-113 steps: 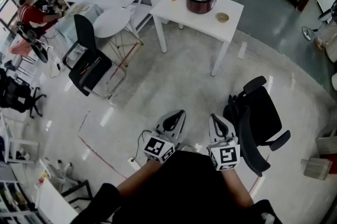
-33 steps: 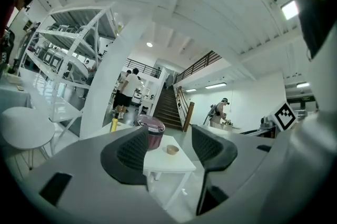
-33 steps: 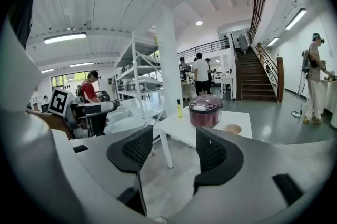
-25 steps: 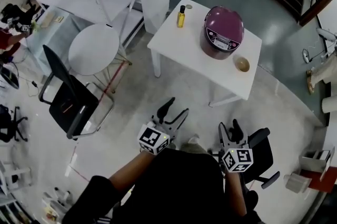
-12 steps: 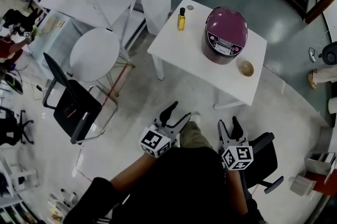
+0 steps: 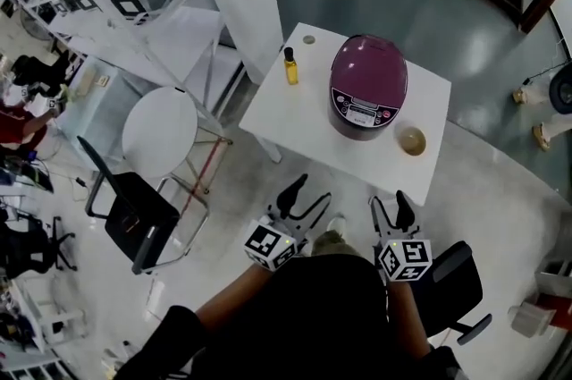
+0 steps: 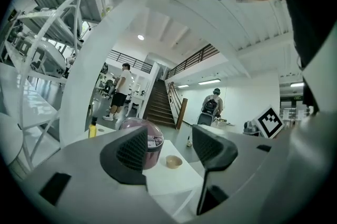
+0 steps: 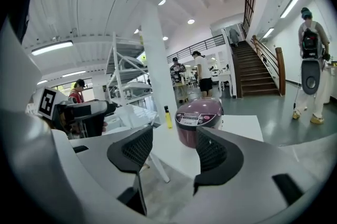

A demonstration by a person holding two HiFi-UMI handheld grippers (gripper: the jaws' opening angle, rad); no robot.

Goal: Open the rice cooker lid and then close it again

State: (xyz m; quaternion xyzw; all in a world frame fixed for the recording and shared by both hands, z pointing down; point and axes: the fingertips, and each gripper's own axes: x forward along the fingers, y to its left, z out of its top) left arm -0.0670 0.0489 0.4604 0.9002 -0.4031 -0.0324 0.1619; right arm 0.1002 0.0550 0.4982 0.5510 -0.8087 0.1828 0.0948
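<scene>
Rice cooker (image 6: 367, 88) sits in the upper middle of the head view, upright on the white table (image 6: 286, 117), a little right of the tabletop's middle. It has a round purple body, and the glossy domed lid (image 6: 370, 67) is down and shut. A pale control panel (image 6: 357, 115) faces the bottom of the frame. Right gripper view has it just right of centre, panel showing. In the left gripper view it only partly shows, left of centre
</scene>
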